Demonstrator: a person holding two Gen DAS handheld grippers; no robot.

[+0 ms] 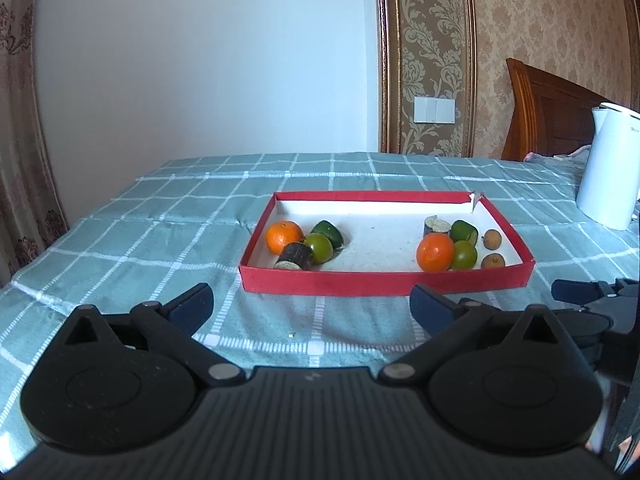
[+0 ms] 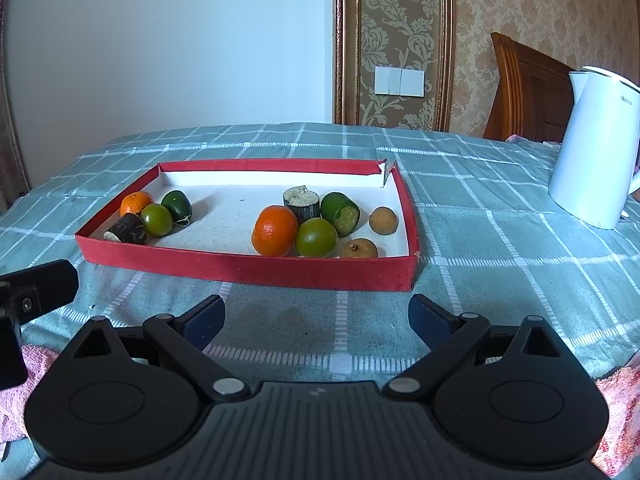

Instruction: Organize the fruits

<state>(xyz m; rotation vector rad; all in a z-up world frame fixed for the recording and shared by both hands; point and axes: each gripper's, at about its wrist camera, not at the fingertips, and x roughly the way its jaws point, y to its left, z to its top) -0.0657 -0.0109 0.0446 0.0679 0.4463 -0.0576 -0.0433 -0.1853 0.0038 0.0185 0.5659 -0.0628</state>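
A red tray [image 1: 384, 282] [image 2: 248, 270] with a white floor lies on the checked cloth. At its left sit an orange [image 1: 284, 237] [image 2: 136, 203], a green fruit [image 1: 319, 247] [image 2: 157, 219], a cucumber piece [image 1: 329, 232] [image 2: 177, 205] and a dark sugarcane piece [image 1: 295, 257] [image 2: 127, 229]. At its right sit an orange [image 1: 435, 253] [image 2: 275, 230], a green fruit [image 1: 464, 255] [image 2: 316, 237], a cucumber piece [image 1: 465, 231] [image 2: 340, 208], a sugarcane piece [image 1: 437, 225] [image 2: 301, 201] and two longans [image 1: 493, 238] [image 2: 383, 220]. My left gripper [image 1: 311, 308] and right gripper [image 2: 316, 318] are open, empty, in front of the tray.
A white kettle [image 1: 610, 166] [image 2: 596, 148] stands at the right on the table. A wooden headboard [image 1: 544, 112] is behind it. The right gripper shows at the right edge of the left wrist view [image 1: 592, 292]. Pink cloth [image 2: 32, 364] lies near the table's front.
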